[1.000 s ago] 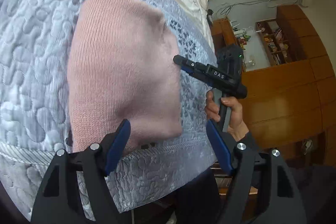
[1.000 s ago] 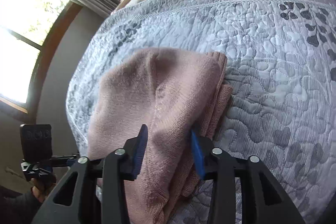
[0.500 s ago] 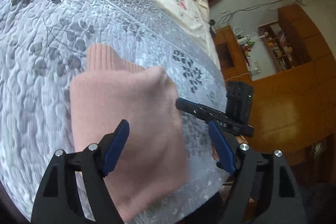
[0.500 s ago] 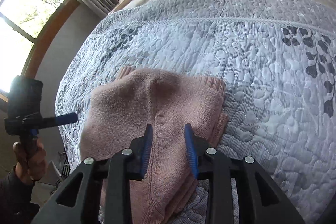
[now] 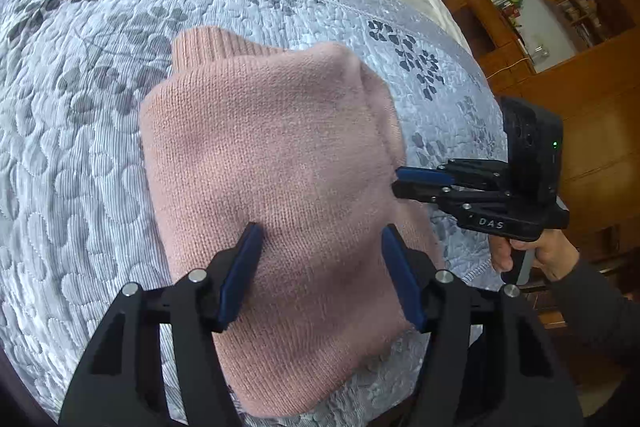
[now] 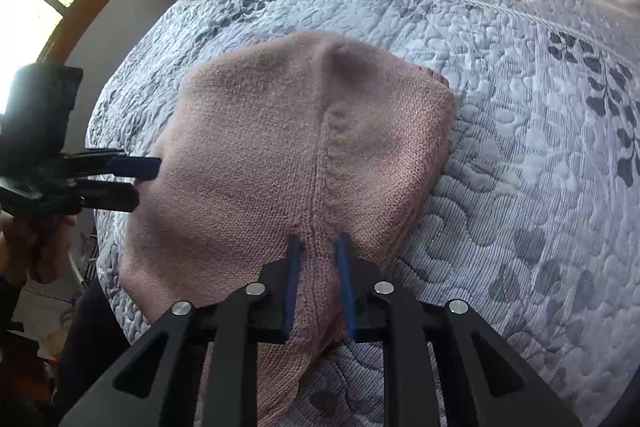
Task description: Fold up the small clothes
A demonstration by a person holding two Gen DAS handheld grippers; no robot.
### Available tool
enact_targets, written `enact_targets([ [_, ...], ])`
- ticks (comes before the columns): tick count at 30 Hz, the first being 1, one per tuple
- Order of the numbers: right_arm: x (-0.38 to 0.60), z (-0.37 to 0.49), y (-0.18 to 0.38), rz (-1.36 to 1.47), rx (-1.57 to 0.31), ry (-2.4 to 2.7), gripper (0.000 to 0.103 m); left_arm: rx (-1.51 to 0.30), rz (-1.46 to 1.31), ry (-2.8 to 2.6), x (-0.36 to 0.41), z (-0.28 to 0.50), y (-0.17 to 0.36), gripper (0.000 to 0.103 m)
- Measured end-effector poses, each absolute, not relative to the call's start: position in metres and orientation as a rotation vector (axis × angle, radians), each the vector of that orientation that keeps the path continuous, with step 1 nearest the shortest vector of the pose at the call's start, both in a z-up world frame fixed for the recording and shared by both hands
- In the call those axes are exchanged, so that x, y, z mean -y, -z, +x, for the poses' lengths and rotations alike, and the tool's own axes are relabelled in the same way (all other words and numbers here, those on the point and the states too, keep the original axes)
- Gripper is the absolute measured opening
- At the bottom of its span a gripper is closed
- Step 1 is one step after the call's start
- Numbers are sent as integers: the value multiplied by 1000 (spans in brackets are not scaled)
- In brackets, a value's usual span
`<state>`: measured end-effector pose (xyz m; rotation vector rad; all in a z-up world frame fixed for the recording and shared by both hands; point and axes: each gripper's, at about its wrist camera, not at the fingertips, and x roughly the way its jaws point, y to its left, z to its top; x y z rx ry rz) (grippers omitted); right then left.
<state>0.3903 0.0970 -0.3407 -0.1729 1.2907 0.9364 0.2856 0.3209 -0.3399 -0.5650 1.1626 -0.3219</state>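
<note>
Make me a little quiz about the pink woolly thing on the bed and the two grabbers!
1. True or false: the folded pink knitted garment lies on a wooden floor.
2. Which one has its jaws wide apart? A) the left gripper B) the right gripper C) both
3. Fill in: the right gripper's blue fingers are closed on a fold of the ____.

Key
1. False. It lies on the grey-blue quilted bedspread.
2. A. The left gripper is open over the garment, while the right one is nearly closed.
3. Pink knitted garment, at its near edge.
</note>
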Motion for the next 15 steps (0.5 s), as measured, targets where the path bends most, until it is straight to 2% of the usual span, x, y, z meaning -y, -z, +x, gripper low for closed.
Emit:
enact_targets([
  [5,-92,363,301,-165,-1229,-933,21,-1111,-650,326,-331,270,317,61],
  [8,-92,339,310,-228,-1251,-934,21,-1111,-617,305,-323,250,312,64],
  [9,-93,336,323,-251,-1276,-907,18,-1146,-599,259,-321,250,323,61],
  [10,-92,336,335,-265,-1293,-882,10,-1166,-614,236,-320,251,335,60],
  [12,-90,337,341,-247,-1307,-856,6,-1159,-647,228,-321,252,343,60],
  [15,-83,328,313,-210,-1271,-866,11,-1128,-646,231,-321,239,321,61],
])
